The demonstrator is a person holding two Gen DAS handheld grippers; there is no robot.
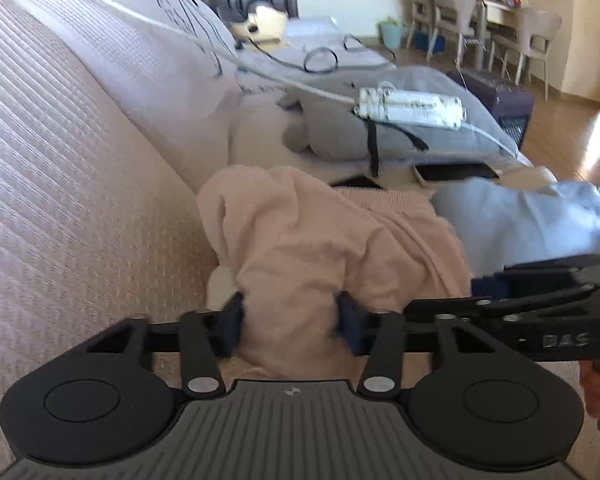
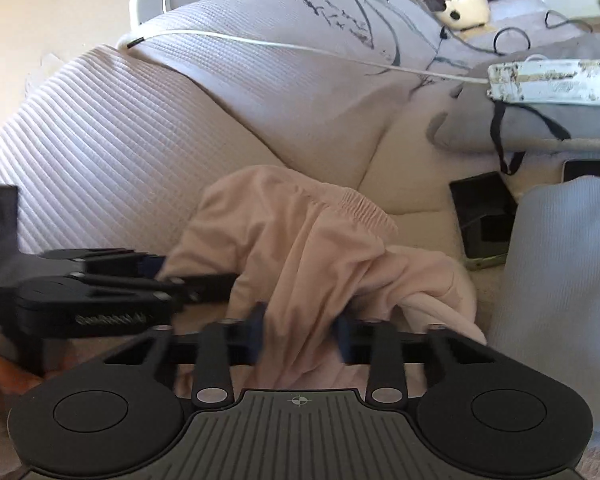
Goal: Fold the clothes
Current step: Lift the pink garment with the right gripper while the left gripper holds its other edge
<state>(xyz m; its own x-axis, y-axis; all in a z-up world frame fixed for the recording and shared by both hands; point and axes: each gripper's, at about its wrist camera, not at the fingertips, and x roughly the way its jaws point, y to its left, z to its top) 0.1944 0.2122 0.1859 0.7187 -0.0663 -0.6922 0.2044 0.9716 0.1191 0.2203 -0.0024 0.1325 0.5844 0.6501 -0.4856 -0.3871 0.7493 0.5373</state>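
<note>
Loosely bunched pink garment (image 1: 300,240), axis unclear

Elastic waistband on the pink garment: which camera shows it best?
The right wrist view: the gathered waistband lies unobstructed across the pink garment. The left wrist view shows only a short ribbed strip of it behind the bunched cloth.

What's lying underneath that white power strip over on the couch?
The white power strip rests on a folded grey cloth with a black strap hanging across it. A dark flat device peeks out lower down; whatever else the cloth covers is hidden.
</note>
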